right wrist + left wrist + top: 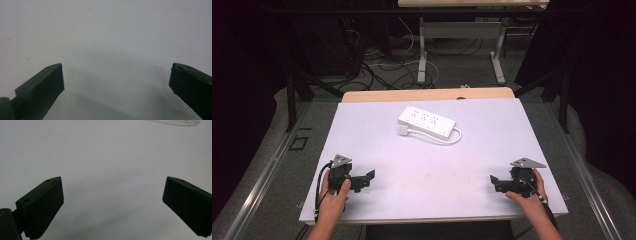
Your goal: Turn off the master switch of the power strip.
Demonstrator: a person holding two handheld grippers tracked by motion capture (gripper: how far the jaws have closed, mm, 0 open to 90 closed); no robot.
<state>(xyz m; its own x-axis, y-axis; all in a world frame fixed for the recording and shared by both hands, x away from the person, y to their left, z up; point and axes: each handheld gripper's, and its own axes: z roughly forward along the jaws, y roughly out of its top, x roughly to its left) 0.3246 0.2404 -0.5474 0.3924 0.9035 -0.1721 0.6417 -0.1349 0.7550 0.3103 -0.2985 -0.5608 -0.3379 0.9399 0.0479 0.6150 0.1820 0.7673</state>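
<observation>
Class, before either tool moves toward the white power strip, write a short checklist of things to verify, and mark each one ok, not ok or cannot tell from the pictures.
1. Left tool open with nothing between its jaws: ok.
2. Right tool open with nothing between its jaws: ok.
3. Power strip lying flat on the table, apart from both tools: ok.
4. Path from each tool to the power strip free of other things: ok.
5. The strip's cord and plug lying on the table beside the strip, not hanging off an edge: ok.
6. Whether the strip's switch is off: cannot tell.
</observation>
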